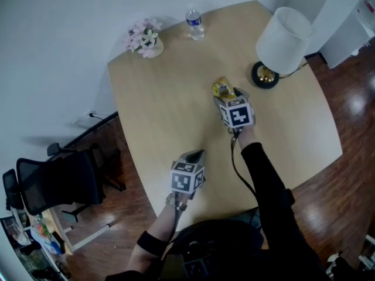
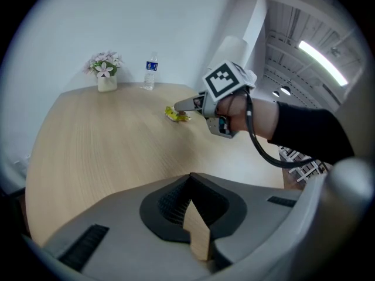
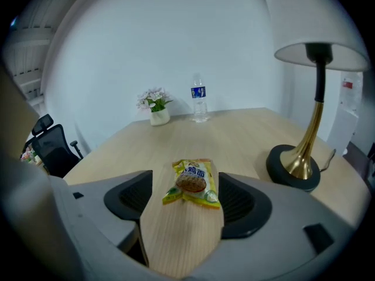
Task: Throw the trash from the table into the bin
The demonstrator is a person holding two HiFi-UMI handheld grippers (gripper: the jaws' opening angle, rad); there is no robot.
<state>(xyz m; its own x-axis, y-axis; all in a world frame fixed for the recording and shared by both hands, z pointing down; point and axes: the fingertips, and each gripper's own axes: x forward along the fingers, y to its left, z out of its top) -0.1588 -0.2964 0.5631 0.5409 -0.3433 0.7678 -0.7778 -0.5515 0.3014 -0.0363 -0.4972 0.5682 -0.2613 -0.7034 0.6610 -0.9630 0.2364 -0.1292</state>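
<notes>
A yellow snack packet (image 3: 192,183) lies flat on the light wooden table (image 1: 158,110), near its middle. My right gripper (image 3: 186,187) stands open around the packet, one jaw on each side, and neither pad presses on it. In the head view the packet (image 1: 221,88) shows just beyond the right gripper (image 1: 227,96). The left gripper view catches the packet (image 2: 176,115) at the right gripper's tips. My left gripper (image 1: 196,155) hovers over the table's near part, shut with nothing in it (image 2: 188,183). No bin is in view.
A brass lamp with a white shade (image 1: 281,43) stands to the right of the packet. A water bottle (image 1: 195,23) and a small pot of pink flowers (image 1: 145,38) stand at the far edge. A black office chair (image 1: 53,180) is on the floor at left.
</notes>
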